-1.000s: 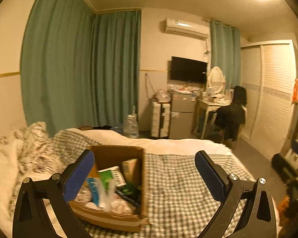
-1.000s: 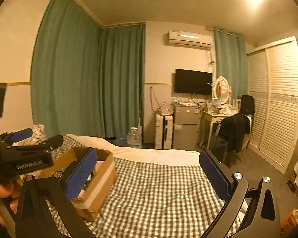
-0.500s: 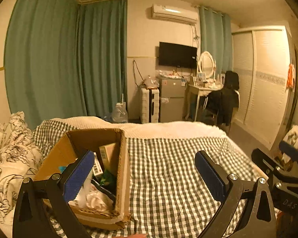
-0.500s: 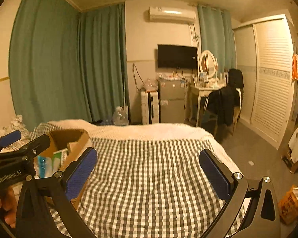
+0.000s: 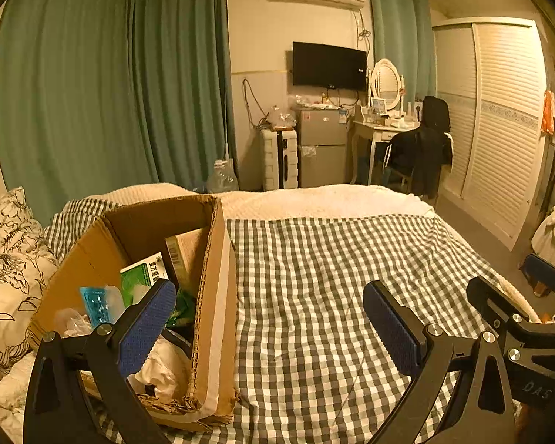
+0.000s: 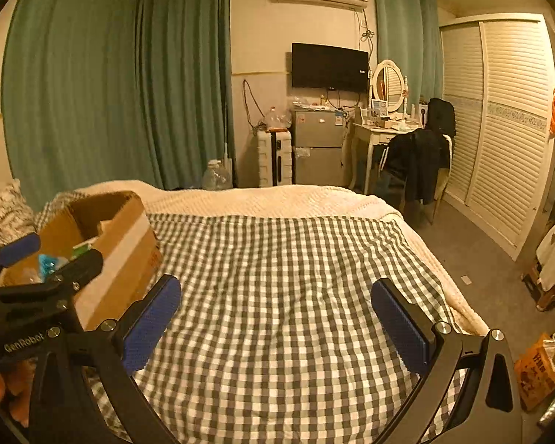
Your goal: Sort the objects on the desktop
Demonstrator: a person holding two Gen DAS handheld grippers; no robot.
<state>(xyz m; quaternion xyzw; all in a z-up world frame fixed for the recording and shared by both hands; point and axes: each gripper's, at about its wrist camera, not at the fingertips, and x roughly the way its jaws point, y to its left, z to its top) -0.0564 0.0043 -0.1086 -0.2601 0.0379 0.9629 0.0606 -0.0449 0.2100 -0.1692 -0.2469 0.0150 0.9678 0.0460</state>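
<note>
Checked bedspread [image 6: 277,296] under cardboard box [image 5: 211,296], teal curtains [image 6: 129,74] behind.

Left gripper [image 5: 268,320]: jaws spread wide, nothing between the blue pads [image 5: 146,327]. Right gripper [image 6: 275,320]: same, wide apart, nothing held. Both level, pointing forward, side by side. Fingers of left hand [image 6: 3,392] visible beneath its handle.

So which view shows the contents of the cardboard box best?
The left wrist view: it looks down into the open cardboard box, showing a green packet and blue wrapper. The right wrist view shows mostly its outer side, partly behind the left gripper.
</note>
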